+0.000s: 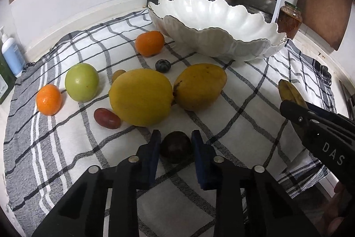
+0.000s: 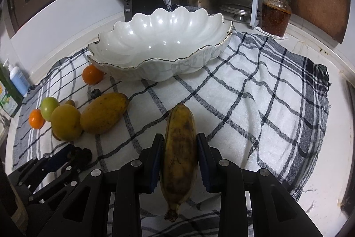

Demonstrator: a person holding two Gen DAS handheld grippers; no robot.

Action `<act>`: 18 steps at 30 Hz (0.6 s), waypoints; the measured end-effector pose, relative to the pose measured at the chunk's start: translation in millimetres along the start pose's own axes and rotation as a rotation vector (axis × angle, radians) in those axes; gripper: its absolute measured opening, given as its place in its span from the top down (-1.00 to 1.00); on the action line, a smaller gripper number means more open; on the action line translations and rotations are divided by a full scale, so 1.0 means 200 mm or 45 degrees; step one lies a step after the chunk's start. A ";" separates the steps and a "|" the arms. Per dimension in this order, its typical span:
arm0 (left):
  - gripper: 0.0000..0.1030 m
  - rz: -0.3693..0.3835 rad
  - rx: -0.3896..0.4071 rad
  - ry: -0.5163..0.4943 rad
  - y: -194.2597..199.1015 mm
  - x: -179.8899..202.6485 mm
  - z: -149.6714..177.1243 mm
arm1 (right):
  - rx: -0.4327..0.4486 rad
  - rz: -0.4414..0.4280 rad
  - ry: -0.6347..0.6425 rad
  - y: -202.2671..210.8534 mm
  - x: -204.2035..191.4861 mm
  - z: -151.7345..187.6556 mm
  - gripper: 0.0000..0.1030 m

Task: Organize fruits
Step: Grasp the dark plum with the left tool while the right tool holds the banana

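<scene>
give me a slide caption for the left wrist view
Left gripper shut on a dark fruit, white bowl empty.

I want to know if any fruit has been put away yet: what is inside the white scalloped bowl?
The white scalloped bowl shows only bare glossy interior in the right wrist view; no fruit is visible in it. Its near rim covers a strip of the inside.
</scene>
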State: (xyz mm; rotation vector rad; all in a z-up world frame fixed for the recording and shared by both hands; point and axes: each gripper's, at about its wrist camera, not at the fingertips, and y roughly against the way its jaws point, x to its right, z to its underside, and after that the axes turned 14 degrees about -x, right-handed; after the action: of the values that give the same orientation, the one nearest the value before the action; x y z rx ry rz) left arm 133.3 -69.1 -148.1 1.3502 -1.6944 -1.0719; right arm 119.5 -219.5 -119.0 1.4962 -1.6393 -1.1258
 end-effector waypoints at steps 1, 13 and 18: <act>0.46 0.000 0.002 -0.002 0.00 0.00 0.00 | 0.000 -0.001 0.000 0.00 0.00 0.00 0.39; 0.48 0.010 0.052 0.003 0.11 -0.03 0.01 | 0.035 -0.017 -0.006 0.08 -0.02 0.02 0.39; 0.48 0.004 0.095 0.002 0.20 -0.03 0.00 | 0.068 -0.028 -0.006 0.14 -0.02 0.01 0.39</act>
State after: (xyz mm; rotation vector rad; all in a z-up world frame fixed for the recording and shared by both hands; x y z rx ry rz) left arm 118.5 -58.4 -111.6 1.3942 -1.7502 -1.0139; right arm 106.1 -215.7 -95.0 1.5494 -1.6722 -1.1060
